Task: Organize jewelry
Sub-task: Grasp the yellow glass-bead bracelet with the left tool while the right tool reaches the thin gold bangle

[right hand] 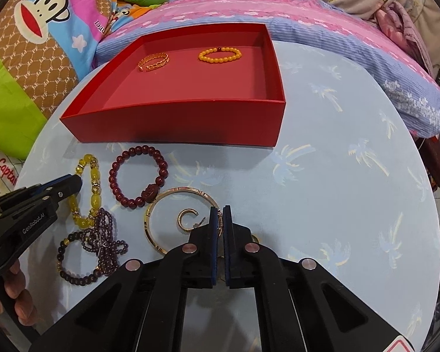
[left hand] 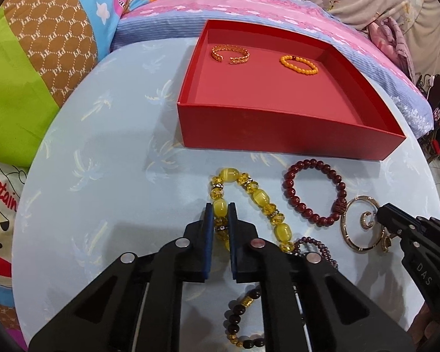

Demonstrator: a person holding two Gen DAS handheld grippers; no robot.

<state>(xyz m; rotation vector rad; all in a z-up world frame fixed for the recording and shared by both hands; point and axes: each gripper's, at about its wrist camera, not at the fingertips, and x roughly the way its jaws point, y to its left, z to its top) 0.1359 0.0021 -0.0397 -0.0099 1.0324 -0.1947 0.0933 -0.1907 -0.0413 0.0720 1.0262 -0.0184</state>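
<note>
My left gripper is shut on a large bead of the yellow bead bracelet, which lies on the table in front of the red box. My right gripper is shut on the rim of the thin gold bangle, also flat on the table. Inside the bangle lies a small gold hoop earring. Between the two grippers rests a dark red bead bracelet. In the box sit a gold cuff and an orange bead bracelet.
A purple bead strand and a dark bead bracelet lie tangled near the round table's front left edge. A person's hand holds the left tool. Bedding and cushions surround the table behind and to the left.
</note>
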